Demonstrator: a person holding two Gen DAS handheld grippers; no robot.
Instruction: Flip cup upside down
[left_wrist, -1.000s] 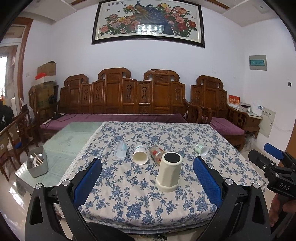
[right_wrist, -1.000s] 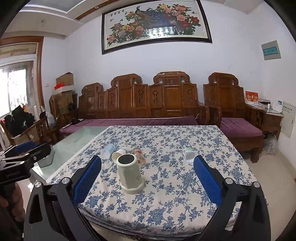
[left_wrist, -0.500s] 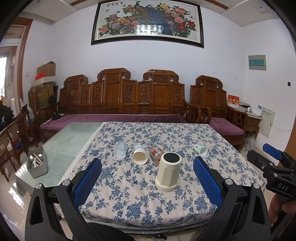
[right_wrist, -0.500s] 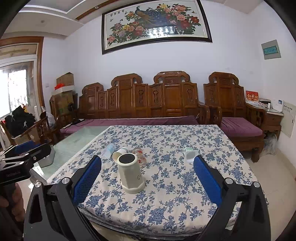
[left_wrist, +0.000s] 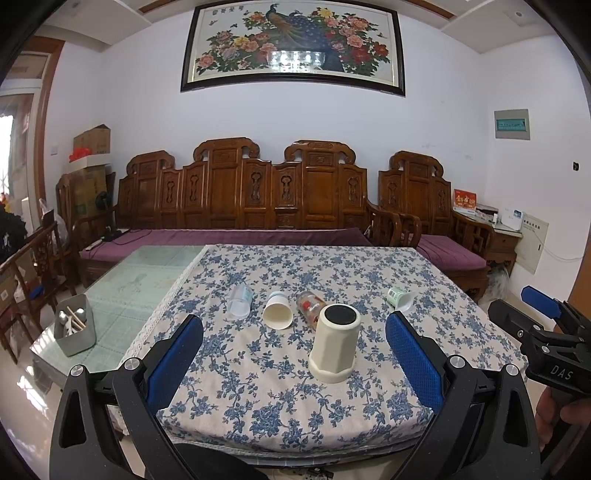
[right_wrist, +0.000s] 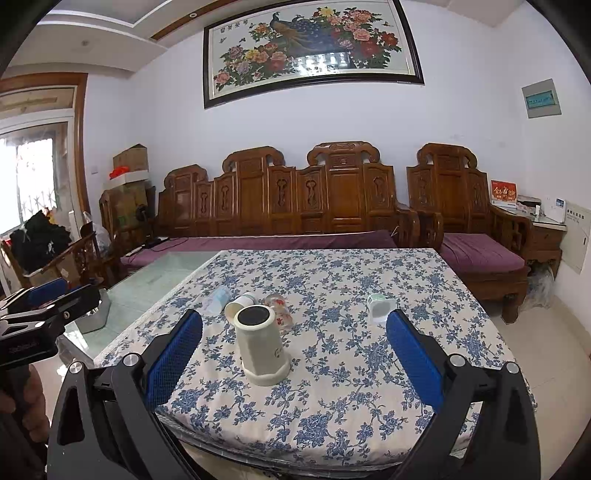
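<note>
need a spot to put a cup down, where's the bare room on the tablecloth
Bare cloth lies in front of the cream cup, toward the near edge of the tablecloth, and across the far half behind the cups. Crowded: the row of clear plastic cup, paper cup and glass jar right behind it.

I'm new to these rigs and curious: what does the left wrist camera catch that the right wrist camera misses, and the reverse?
Only the left wrist view shows the grey utensil caddy whole, and the right gripper at its edge. Only the right wrist view shows the bright window and the left gripper. Both share the cream cup standing on its wide end on the floral tablecloth, and four smaller cups lying on their sides.
</note>
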